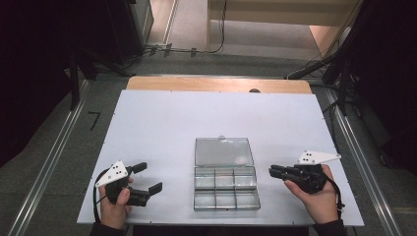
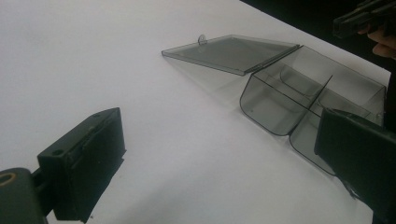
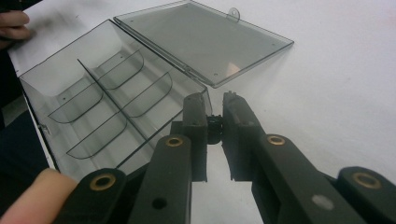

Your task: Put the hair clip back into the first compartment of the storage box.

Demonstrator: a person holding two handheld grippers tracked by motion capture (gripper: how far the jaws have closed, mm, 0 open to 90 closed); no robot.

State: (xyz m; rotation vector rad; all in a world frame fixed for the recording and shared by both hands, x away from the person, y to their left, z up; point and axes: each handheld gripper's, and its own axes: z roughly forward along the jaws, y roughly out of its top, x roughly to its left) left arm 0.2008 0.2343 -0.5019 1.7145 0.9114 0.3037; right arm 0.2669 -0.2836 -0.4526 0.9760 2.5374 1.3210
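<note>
- The clear plastic box (image 1: 225, 189) sits near the middle of the white table (image 1: 162, 123), toward your edge; its lid (image 1: 223, 151) is already swung back and lies flat on the far side.
- All six compartments look empty, so by my reading the opening is done and any filling or closing is left.
- Your left gripper (image 1: 147, 177) rests to the left of the box, well apart from it, jaws spread wide with nothing between them.
- Your right gripper (image 1: 273, 172) sits just right of the box, jaws drawn nearly together; a small dark object (image 3: 214, 129) seems pinched at the tips, though I cannot tell what it is.
</note>
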